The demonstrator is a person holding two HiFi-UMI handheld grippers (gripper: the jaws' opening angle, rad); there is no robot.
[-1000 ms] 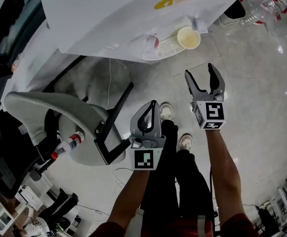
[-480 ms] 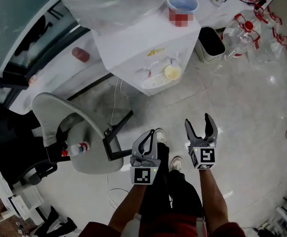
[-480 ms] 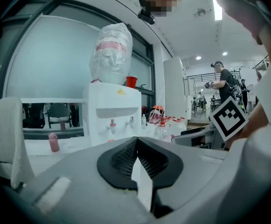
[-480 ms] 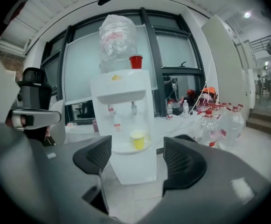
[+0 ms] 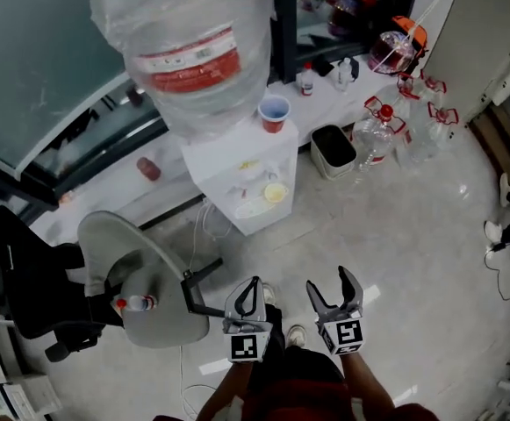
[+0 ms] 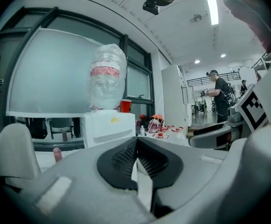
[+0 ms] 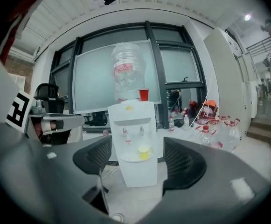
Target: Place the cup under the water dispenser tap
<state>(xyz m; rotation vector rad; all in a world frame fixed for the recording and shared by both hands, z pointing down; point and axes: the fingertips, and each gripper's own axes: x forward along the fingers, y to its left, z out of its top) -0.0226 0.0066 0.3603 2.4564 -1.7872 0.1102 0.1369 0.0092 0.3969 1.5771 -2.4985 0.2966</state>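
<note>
A small yellow cup point(image 5: 276, 193) stands on the drip tray of the white water dispenser point(image 5: 228, 160), below the taps. The right gripper view shows the same yellow cup point(image 7: 143, 150) on the dispenser point(image 7: 136, 167), well ahead of my jaws. A red cup point(image 5: 274, 114) sits on the dispenser's top beside the large water bottle point(image 5: 187, 46). My left gripper point(image 5: 253, 282) is shut with nothing in it, its pads pressed together point(image 6: 136, 146). My right gripper point(image 5: 330, 281) is open and empty point(image 7: 137, 155). Both hang low over the floor, far from the dispenser.
A grey chair point(image 5: 145, 266) with a small bottle point(image 5: 137, 303) on its seat stands left of the grippers. A black bin point(image 5: 333, 150) and several water jugs point(image 5: 386, 117) are to the dispenser's right. A black office chair point(image 5: 26, 279) is at far left. A person point(image 6: 218, 94) stands in the distance.
The view has pulled back from the dispenser, which is now smaller and farther away. Both grippers sit lower in the frame. The yellow cup stays on the drip tray.
</note>
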